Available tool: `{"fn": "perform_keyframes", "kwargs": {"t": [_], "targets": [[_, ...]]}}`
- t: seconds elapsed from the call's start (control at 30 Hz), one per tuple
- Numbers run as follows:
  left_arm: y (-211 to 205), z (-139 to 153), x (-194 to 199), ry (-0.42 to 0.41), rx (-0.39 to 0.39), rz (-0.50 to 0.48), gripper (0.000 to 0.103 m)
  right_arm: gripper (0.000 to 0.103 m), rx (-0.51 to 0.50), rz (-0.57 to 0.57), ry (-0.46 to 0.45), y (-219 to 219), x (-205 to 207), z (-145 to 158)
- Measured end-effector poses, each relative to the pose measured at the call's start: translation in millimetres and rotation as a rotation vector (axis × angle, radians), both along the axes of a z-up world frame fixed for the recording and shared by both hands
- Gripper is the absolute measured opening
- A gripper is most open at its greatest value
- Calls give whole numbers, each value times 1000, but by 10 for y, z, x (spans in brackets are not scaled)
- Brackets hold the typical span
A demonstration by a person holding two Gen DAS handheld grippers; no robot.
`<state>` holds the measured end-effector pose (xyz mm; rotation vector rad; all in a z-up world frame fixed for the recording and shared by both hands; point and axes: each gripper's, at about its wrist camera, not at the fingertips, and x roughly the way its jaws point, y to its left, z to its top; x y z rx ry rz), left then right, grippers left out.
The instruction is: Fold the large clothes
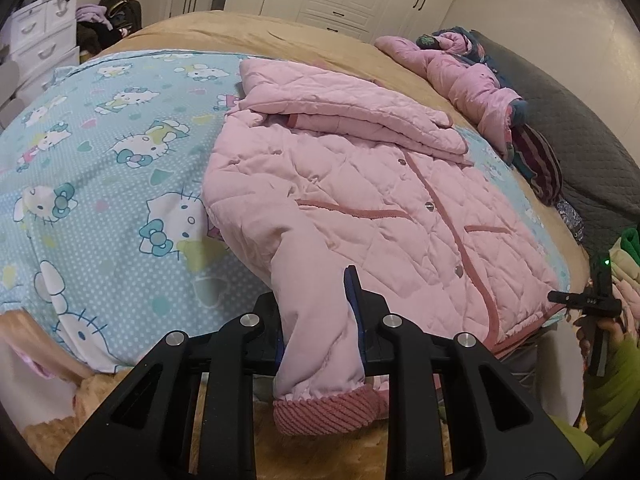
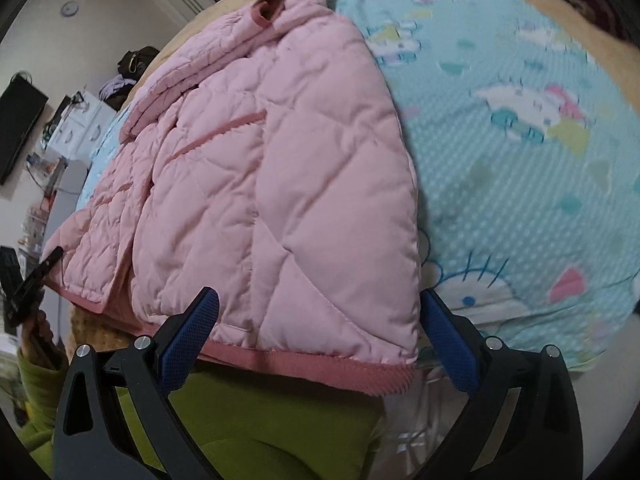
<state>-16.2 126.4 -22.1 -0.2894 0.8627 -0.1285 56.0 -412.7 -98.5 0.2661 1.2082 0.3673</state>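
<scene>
Sleeve-folding stage: the pink quilted jacket [image 1: 360, 184] lies mid-frame on the bed [image 1: 280, 36], over the cartoon sheet [image 1: 100, 168]. The left hand-held gripper [image 1: 320, 320] is clamped on the sleeve [image 1: 316, 344] near its cuff; the right hand-held gripper [image 2: 320, 332] gapes apart at the hem. Next move, I'd guess: swing that sleeve across the front.

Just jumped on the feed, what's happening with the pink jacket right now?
A person is folding a pink quilted jacket on the cartoon-print bedsheet. The left gripper is shut on the sleeve near its ribbed cuff. The right gripper is open, its fingers either side of the jacket's hem corner, not gripping.
</scene>
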Motion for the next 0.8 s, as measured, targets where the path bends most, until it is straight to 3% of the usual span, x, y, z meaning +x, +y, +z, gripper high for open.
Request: {"fn": "perform_keyframes", "kwargs": {"t": [0.07,0.1,0.2,0.23,0.33,0.4,0.57,0.8], "targets": [[4,4,0,-2,1,1,16,98,39,-6,13,-12,-3,-30],[5,9,1,-4,2,2,16,89,98,-13,27,-27,3,-52],[11,18,5,-8,0,10,16,78,189,-58,37,-114,20,-49],[10,22,5,-11,-3,13,16,64,190,-59,33,-127,19,-38],[4,46,7,-19,-4,19,16,34,214,-60,-1,-183,-16,52],[-4,66,9,-27,-3,22,16,25,256,-41,-64,-189,-47,193],[-37,134,37,-45,13,28,16,18,266,34,-251,-50,-24,633],[-86,338,83,-94,76,43,16,16,311,37,-425,-15,145,1028]]}}
